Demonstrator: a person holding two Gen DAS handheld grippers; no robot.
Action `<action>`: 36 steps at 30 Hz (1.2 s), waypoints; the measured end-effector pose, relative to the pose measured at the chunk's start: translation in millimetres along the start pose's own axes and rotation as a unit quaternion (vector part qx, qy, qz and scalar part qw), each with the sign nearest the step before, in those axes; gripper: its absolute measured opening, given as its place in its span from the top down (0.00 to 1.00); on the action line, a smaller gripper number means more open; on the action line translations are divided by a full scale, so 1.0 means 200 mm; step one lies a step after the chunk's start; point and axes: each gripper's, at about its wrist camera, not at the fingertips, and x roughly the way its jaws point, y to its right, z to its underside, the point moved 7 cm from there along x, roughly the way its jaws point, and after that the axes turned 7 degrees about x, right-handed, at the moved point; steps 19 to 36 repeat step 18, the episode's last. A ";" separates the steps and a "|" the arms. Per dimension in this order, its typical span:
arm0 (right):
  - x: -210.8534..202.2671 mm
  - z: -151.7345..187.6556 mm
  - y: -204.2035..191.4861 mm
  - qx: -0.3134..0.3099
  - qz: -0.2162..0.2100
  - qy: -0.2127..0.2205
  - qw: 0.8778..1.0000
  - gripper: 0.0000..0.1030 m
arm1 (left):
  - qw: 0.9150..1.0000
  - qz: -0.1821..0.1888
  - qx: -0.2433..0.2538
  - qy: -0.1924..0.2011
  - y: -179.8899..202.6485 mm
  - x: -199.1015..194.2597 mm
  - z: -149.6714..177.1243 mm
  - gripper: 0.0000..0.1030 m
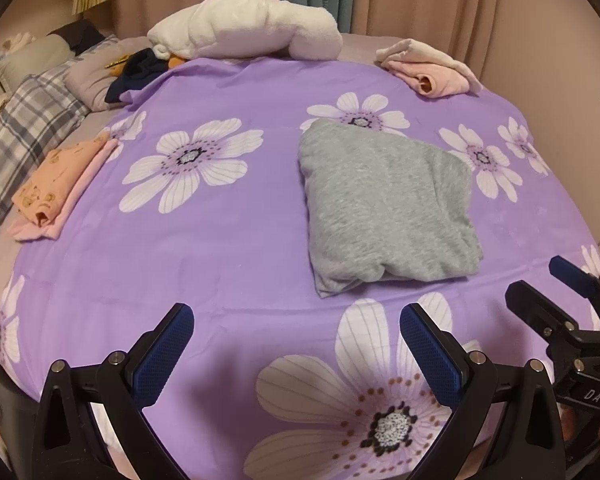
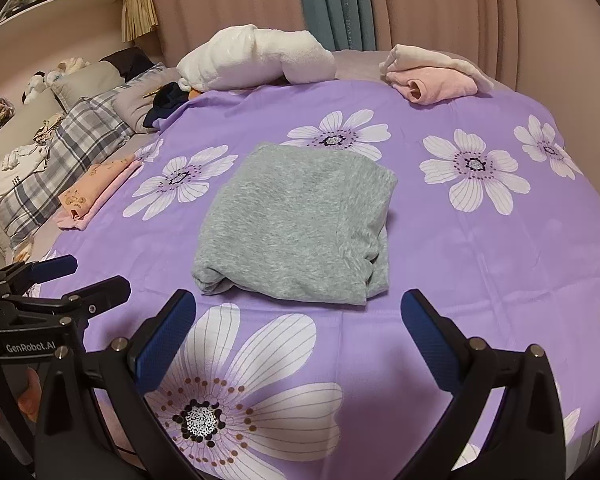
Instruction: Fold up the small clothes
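The left gripper [image 1: 296, 320] has its blue-padded fingers [image 1: 162, 360] spread wide with nothing between them, hanging just above the purple flowered sheet [image 1: 228, 248]. The right gripper [image 2: 298, 306] is the same: fingers [image 2: 166, 344] splayed apart, empty, over a big white flower print. Neither touches cloth. The two tools sit side by side at the near edge of the bed, each showing at the border of the other's view, and a person's fingertips [image 2: 24, 396] wrap the handle of the left one.

Just beyond the open jaws lies the grey garment [image 2: 296, 224], folded into a thick, roughly square bundle, resting flat on the sheet near the middle of the bed. Off to the left edge is a folded orange-and-pink stack [image 1: 56, 184]. At the far right corner sits a pink and cream folded pile [image 1: 432, 68], and along the far side a rolled white blanket [image 1: 248, 28]. Plaid pillows [image 1: 24, 132] line the left, curtains [image 2: 340, 4] hang behind.
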 end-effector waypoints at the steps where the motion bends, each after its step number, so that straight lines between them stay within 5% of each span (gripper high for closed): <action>1: 0.00 0.00 0.00 0.002 0.001 -0.002 1.000 0.00 | 1.000 0.001 0.000 -0.002 0.00 0.01 0.00 0.01; 36: 0.00 0.00 0.01 0.005 -0.001 -0.002 1.000 0.00 | 1.000 0.002 0.002 -0.003 0.02 0.02 0.00 0.01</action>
